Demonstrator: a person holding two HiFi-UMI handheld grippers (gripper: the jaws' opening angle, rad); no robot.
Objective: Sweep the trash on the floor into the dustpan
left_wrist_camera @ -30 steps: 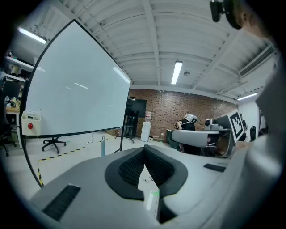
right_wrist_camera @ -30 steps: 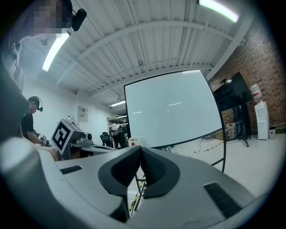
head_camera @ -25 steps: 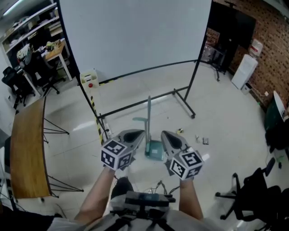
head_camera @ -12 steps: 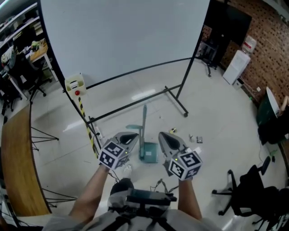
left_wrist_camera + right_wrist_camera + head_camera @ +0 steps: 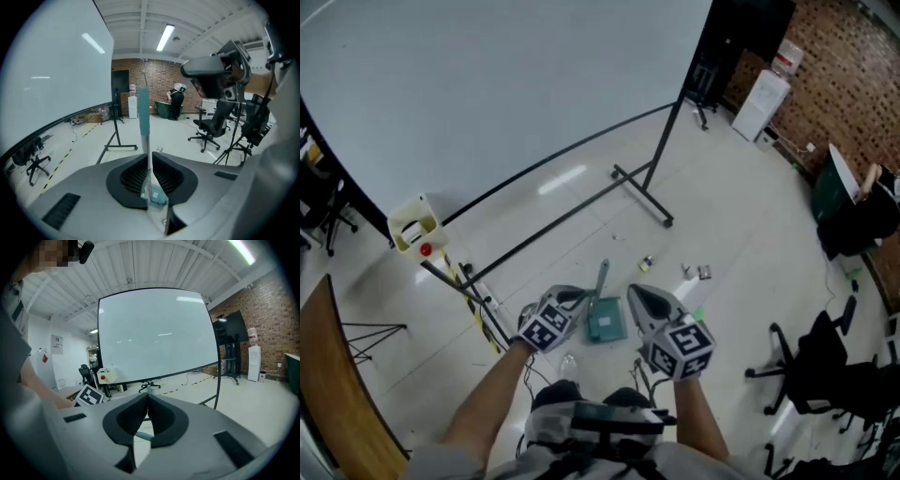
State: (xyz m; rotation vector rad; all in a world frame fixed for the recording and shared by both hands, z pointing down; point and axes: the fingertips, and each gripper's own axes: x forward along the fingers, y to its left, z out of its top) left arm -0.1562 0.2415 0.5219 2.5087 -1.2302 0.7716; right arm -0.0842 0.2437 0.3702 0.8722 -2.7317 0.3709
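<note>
**Two clenched grippers, one dustpan**

The left gripper point(image 5: 579, 296) and the right gripper point(image 5: 637, 294) each have grey, wedge-shaped jaws. Both pairs are pressed together on their black pads and grasp nothing. One teal dustpan point(image 5: 606, 324) stands on the glossy pale floor point(image 5: 741, 234) between them. Its thin upright handle is just past the left tips. At least three small scraps of trash point(image 5: 703, 273) lie scattered beyond the pan, apart from it. One big white screen point(image 5: 487, 84) on a black tube frame stands behind. One black wheeled chair point(image 5: 806, 370) sits at the right.

Grey hand-held grippers point(image 5: 577, 296) point(image 5: 637, 292) w/ b&w marker cubes point(image 5: 546, 326) point(image 5: 680, 347).
</note>
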